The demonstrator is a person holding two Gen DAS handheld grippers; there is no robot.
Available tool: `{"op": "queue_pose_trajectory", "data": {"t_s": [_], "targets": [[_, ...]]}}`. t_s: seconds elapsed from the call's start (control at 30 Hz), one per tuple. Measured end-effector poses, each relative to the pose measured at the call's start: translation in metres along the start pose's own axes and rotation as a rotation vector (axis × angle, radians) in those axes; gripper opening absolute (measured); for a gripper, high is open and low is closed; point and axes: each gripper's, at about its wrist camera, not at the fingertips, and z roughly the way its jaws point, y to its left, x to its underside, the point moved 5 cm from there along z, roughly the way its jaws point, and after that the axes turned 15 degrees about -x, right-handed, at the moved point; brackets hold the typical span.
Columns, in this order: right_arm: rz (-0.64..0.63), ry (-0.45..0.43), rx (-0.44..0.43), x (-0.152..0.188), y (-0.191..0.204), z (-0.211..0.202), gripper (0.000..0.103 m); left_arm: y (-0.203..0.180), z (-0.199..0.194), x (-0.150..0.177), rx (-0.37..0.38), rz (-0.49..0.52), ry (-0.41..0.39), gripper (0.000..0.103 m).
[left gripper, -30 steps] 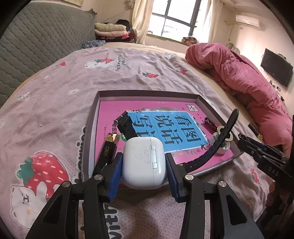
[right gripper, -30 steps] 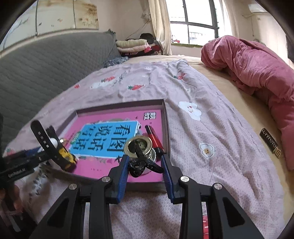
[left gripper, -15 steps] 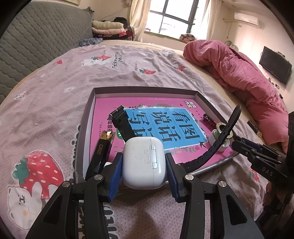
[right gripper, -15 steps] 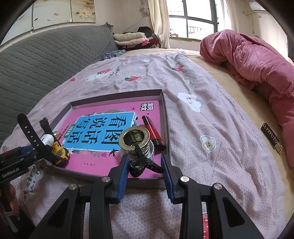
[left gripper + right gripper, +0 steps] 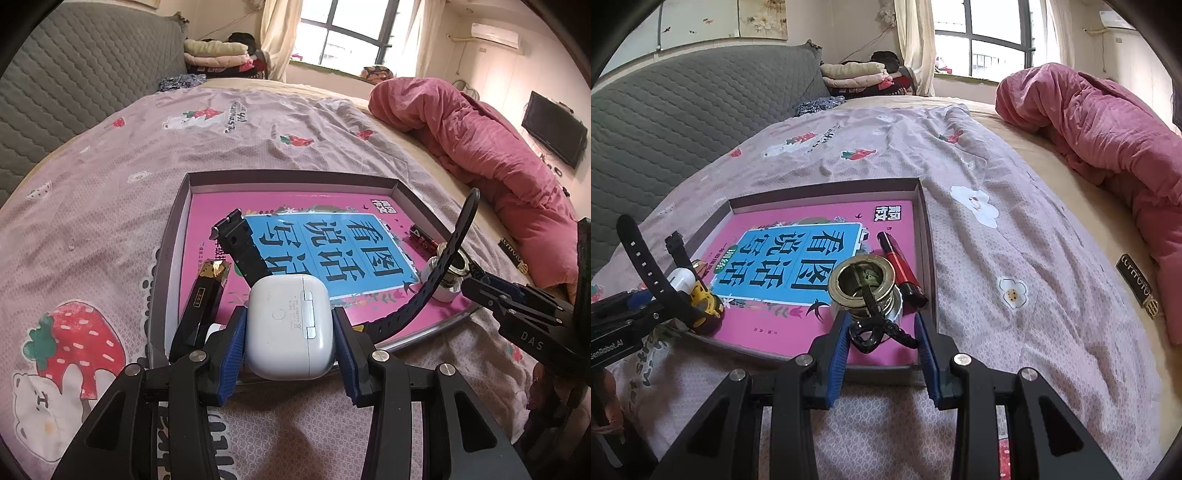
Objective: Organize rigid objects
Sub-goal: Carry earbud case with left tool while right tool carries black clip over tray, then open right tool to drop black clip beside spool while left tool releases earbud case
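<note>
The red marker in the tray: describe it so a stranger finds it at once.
On the bed lies a shallow tray holding a pink book. Along the book's right edge, beside the brass ring, lies the marker: the only red, pen-shaped thing there.

Left gripper is clamped on something white between its blue pads; right gripper stands parted, level, pointing forward.

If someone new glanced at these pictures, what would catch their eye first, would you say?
Probably the white earbud case clamped in the left gripper at the tray's near edge. Next, the bright pink book lying in the tray, with a metal ring just ahead of the right gripper.
</note>
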Motion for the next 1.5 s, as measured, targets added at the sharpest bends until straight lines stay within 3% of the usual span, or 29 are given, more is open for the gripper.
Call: {"op": "queue_pose_trajectory", "data": {"t_s": [0.83, 1.5], "targets": [[-0.003, 0.010, 0.003, 0.0019, -0.0001, 0.0032, 0.036, 0.0011, 0.0005, 0.0023, 0.003, -0.010, 0.003, 0.046], [0.014, 0.001, -0.017, 0.0003, 0.0031, 0.0014, 0.048, 0.0037, 0.0074, 0.0003, -0.007, -0.015, 0.011, 0.046]]}}
